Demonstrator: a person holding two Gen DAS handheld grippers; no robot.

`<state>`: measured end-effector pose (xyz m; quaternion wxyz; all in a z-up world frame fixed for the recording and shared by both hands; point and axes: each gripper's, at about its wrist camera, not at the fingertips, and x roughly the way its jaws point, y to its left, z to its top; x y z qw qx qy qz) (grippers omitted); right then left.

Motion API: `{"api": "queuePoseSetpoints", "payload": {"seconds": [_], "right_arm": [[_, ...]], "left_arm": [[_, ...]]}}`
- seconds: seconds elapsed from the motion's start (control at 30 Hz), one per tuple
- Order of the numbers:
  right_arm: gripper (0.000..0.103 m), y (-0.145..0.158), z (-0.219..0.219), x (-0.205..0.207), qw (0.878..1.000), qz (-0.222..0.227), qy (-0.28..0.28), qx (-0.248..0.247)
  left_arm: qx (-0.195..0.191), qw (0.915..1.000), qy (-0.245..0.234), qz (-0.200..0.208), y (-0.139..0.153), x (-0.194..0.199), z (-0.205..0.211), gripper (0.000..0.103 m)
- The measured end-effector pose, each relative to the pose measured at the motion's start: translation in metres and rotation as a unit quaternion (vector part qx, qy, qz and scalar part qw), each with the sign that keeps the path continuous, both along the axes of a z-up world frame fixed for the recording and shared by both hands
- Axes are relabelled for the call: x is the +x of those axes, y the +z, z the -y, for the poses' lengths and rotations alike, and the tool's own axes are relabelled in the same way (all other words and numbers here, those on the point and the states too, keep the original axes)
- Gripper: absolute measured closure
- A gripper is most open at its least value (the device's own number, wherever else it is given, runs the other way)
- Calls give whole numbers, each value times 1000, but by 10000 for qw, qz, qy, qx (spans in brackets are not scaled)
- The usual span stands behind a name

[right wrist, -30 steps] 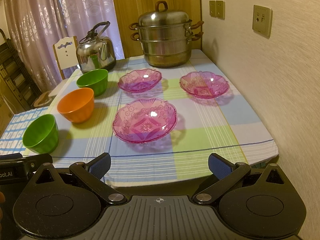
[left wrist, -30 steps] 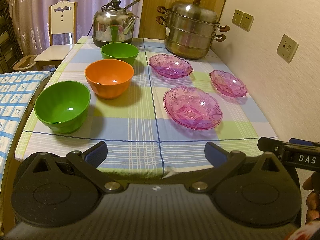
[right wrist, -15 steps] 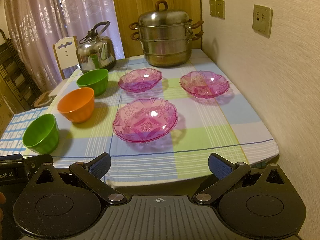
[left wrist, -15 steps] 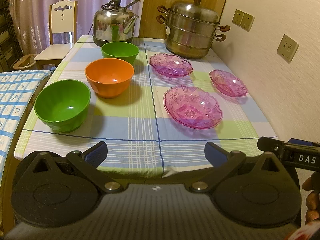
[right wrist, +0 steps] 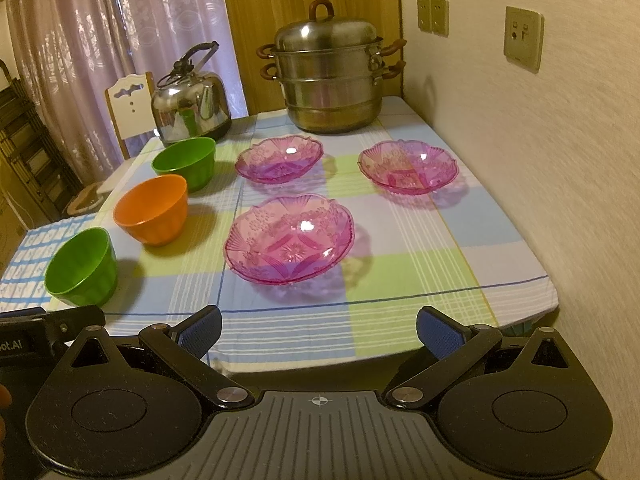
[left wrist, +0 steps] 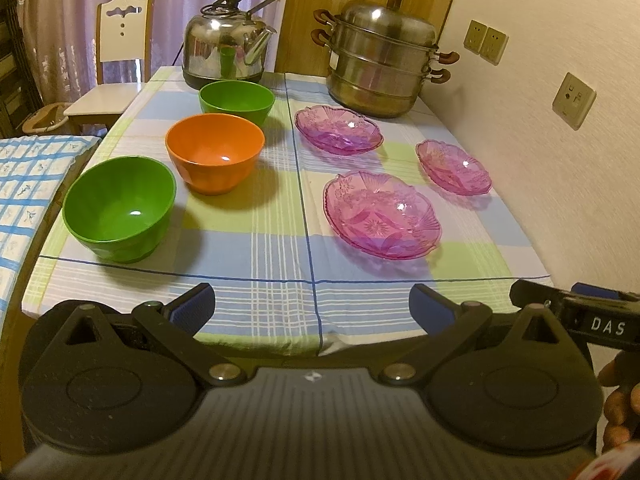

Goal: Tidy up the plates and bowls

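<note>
Three bowls stand in a row on the left of the table: a near green bowl (left wrist: 120,208) (right wrist: 82,266), an orange bowl (left wrist: 215,152) (right wrist: 152,208) and a far green bowl (left wrist: 237,101) (right wrist: 185,162). Three pink glass plates lie on the right: a large near plate (left wrist: 382,214) (right wrist: 289,237), a far plate (left wrist: 338,130) (right wrist: 279,158) and one by the wall (left wrist: 453,166) (right wrist: 408,165). My left gripper (left wrist: 314,306) and right gripper (right wrist: 319,328) are both open and empty, held in front of the table's near edge, apart from everything.
A steel kettle (left wrist: 228,54) (right wrist: 191,104) and a stacked steel steamer pot (left wrist: 380,64) (right wrist: 330,80) stand at the table's far end. The wall (right wrist: 540,160) runs along the right edge. A chair (left wrist: 120,64) stands at the far left. A checked cloth (left wrist: 24,184) covers a surface on the left.
Both grippers have shifted very slightly toward the table. Nothing on the table has moved.
</note>
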<state>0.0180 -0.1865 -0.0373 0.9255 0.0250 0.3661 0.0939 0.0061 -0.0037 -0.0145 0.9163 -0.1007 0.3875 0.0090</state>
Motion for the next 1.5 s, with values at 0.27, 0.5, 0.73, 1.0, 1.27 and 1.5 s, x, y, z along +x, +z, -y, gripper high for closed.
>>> {"api": "queuePoseSetpoints", "payload": {"seconds": [0.27,0.5,0.73,1.0,1.27,1.5], "right_arm": [[0,-7,11,16,9998,-73,-103,121],[0,2,21,32,9997,131,-164,154],[0,9,26,56,9995,187,-200,186],[0,-8,31,99,9995,31,-278,160],[1,-41,29,155,9999,-59,-156,-4],[1,-71,26,191,9998,-115,-82,120]], "left_arm": [[-220,9998,25,10,0,27,-6,0],[-478,9988,-26,104,0,58,-7,0],[-631,9979,-107,140,-2,89,-4,0],[-220,9993,-314,-28,-29,135,3,8],[44,9986,-517,-93,-62,191,0,9],[-107,9969,-765,-148,-90,224,4,22]]}}
